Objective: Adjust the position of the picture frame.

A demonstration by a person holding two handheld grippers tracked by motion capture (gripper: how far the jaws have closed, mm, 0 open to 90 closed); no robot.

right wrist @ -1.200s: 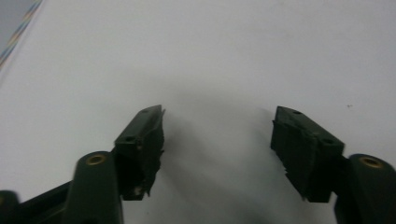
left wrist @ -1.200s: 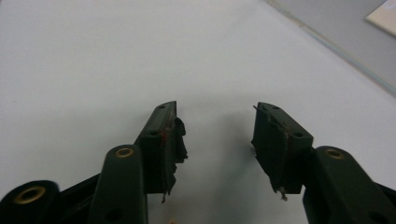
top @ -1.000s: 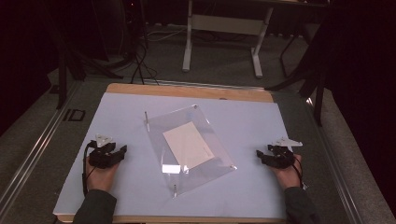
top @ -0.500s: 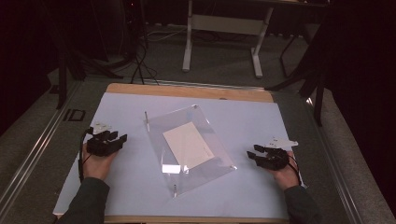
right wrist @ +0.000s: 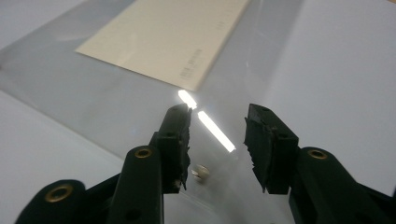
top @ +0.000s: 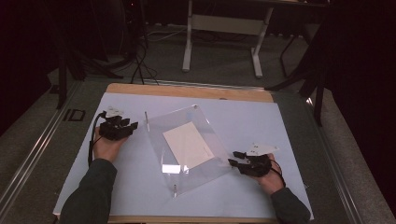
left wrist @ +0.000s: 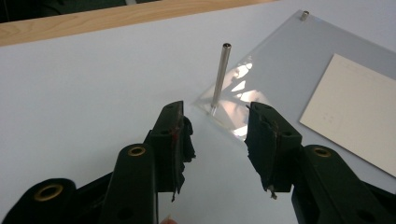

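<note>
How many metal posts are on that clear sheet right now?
4: a tall post at the left corner, a short post at the far corner, one at the near corner, one by the right gripper.

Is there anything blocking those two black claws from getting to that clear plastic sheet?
Nothing visible does. The left gripper faces the upright metal post at the clear sheet corner across bare table. The right gripper is at the sheet's edge; both open.

A clear acrylic sheet (top: pixel 187 149) lies askew mid-table with a cream card (top: pixel 188 145) on it. The left gripper (top: pixel 122 128) sits just left of its far-left corner, and the right gripper (top: pixel 237 161) reaches its right edge, jaws apart.
</note>
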